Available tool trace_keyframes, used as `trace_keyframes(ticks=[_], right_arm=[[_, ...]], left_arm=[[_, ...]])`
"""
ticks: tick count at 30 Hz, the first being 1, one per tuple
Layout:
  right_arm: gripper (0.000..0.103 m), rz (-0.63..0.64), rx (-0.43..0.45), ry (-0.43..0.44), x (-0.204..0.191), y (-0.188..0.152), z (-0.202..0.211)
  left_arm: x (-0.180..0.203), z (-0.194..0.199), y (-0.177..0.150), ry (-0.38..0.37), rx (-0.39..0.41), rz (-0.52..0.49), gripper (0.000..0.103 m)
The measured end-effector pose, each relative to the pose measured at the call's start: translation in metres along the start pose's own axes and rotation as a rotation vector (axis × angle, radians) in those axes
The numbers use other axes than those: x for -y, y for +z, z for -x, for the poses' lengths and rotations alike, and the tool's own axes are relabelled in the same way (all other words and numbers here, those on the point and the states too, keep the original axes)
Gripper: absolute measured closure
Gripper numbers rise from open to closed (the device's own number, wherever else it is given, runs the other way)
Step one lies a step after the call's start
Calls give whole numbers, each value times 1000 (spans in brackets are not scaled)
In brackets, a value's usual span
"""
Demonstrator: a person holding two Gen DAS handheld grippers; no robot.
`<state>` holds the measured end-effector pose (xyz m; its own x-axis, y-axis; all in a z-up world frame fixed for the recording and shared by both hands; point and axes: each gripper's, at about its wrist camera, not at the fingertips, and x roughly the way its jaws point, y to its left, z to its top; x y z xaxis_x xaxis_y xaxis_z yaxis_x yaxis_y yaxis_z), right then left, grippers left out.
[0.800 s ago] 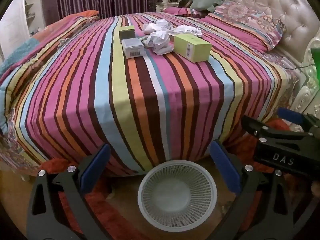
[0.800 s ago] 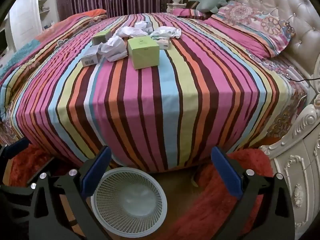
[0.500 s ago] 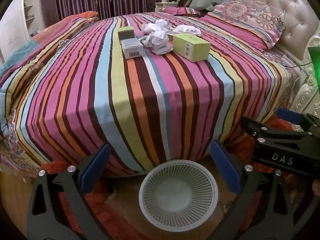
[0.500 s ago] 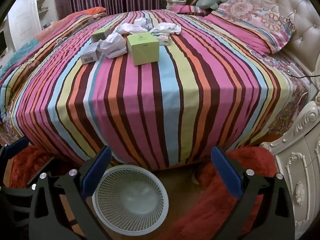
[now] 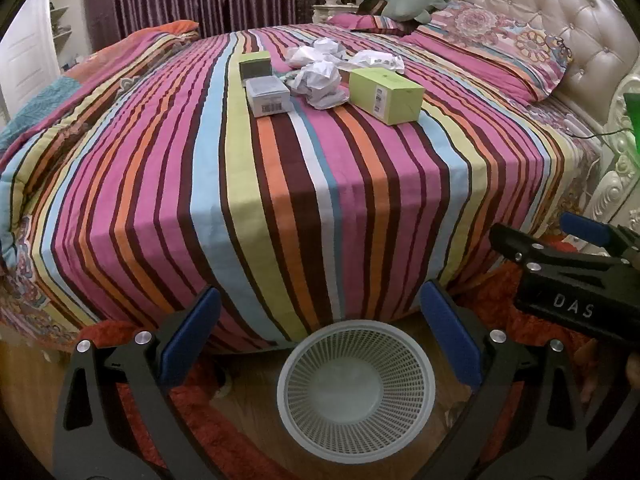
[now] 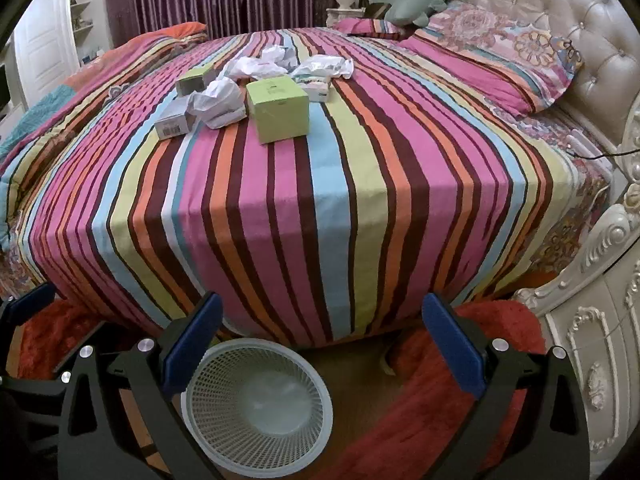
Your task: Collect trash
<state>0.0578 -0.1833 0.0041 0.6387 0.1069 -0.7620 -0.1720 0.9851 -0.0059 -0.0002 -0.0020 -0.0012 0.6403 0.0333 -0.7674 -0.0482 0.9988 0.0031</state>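
Note:
A white mesh waste basket (image 5: 356, 390) stands empty on the floor at the foot of the bed; it also shows in the right wrist view (image 6: 258, 408). On the striped bedspread lie a green box (image 5: 386, 96) (image 6: 278, 110), a grey box (image 5: 267, 96) (image 6: 173, 122), a small green box (image 5: 255, 64) and crumpled white paper (image 5: 320, 82) (image 6: 218, 104). My left gripper (image 5: 320, 338) is open and empty above the basket. My right gripper (image 6: 320, 338) is open and empty, right of the basket.
The striped bed (image 5: 280, 184) fills the view, with pillows (image 5: 492, 52) and a tufted headboard (image 5: 560, 12) at far right. A carved white nightstand (image 6: 592, 360) stands at right. Red rug (image 6: 420, 408) lies around the basket on the wooden floor.
Both grippers have drifted slightly towards the bed; the trash pile looks a little nearer. Nothing was picked up or let go.

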Motion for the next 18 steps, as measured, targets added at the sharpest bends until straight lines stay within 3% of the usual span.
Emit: trace_keyframes(ticks=[18], right_arm=[[7, 2, -15, 1, -1, -1, -3]], left_arm=[[-2, 0, 0, -2, -2, 0, 6]])
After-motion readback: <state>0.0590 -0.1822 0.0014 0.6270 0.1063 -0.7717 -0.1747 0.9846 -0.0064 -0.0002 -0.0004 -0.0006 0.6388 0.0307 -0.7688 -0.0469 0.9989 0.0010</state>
